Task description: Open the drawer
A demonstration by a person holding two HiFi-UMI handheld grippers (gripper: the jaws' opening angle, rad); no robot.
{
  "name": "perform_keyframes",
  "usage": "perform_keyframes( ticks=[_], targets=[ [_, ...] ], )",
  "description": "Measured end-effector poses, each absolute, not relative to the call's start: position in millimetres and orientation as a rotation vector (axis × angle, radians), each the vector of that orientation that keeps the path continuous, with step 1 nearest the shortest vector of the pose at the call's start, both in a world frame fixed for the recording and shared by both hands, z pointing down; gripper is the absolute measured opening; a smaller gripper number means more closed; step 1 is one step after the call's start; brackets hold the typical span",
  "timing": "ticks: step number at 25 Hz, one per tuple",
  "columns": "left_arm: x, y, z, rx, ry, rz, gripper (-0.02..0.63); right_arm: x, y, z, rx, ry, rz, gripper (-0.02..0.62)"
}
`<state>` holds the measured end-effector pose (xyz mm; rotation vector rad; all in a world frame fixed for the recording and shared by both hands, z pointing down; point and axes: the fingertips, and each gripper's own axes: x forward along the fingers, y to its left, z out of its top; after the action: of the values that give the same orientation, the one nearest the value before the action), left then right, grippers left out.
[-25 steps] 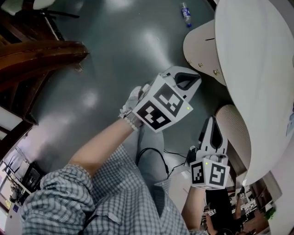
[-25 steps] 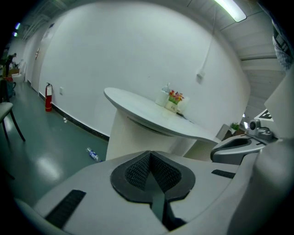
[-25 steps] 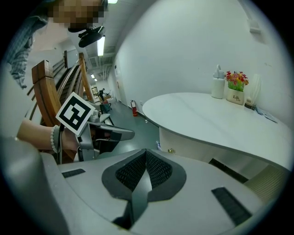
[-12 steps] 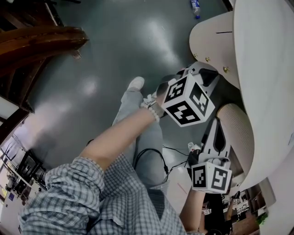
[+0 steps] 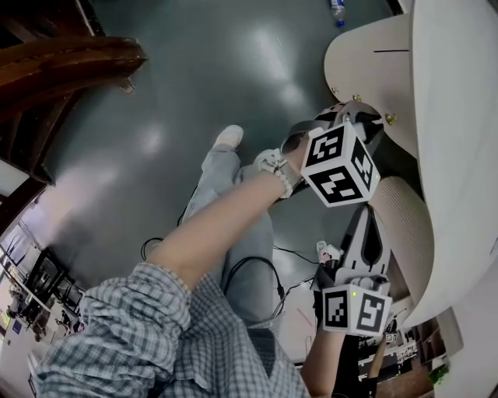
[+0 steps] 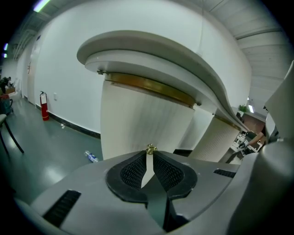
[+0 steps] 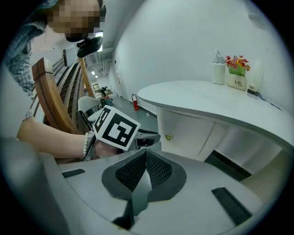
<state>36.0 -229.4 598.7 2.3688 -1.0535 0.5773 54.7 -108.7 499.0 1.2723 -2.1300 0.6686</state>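
The drawer front [image 5: 366, 66] is a beige panel under the white curved countertop [image 5: 451, 155], with small brass knobs [image 5: 389, 118] along it. My left gripper [image 5: 372, 123] reaches up to that panel. In the left gripper view a brass knob [image 6: 150, 148] sits right at the tips of my left gripper [image 6: 150, 155]. Its jaws are opening to a narrow slit and do not press the knob. The right gripper view shows the left gripper [image 7: 154, 136] beside a knob [image 7: 168, 137]. My right gripper [image 5: 366, 211] hangs lower, shut and empty [image 7: 146, 153].
A water bottle [image 5: 336, 11] lies on the grey floor, and cables [image 5: 257, 268] trail by the person's legs and white shoe [image 5: 228, 138]. Dark wooden furniture [image 5: 70, 62] stands at the left. A flower pot [image 7: 237, 69] and a dispenser stand on the countertop.
My left gripper has moved right and down, from open floor space up to the knobs on the drawer front. The right gripper has sunk slightly.
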Motion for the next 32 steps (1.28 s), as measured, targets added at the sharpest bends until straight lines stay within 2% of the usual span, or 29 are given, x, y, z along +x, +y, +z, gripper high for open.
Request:
perform_keyframes(
  ticks=[8, 21, 32],
  targets=[
    [58.5, -240.3, 617.2, 2.379, -1.009, 0.6, 0.114, 62.9, -108.7, 507.8, 1.282, -2.116, 0.69, 0.009],
    [72.4, -255.3, 630.0, 2.388, -1.035, 0.676, 0.124, 82.2, -102.6, 513.7, 1.312, -2.094, 0.713, 0.009],
    [71.5, -254.2, 633.8, 2.363, -1.006, 0.673, 0.109, 85.3, -97.2, 509.2, 1.359, -2.102, 0.727, 0.009]
  ],
)
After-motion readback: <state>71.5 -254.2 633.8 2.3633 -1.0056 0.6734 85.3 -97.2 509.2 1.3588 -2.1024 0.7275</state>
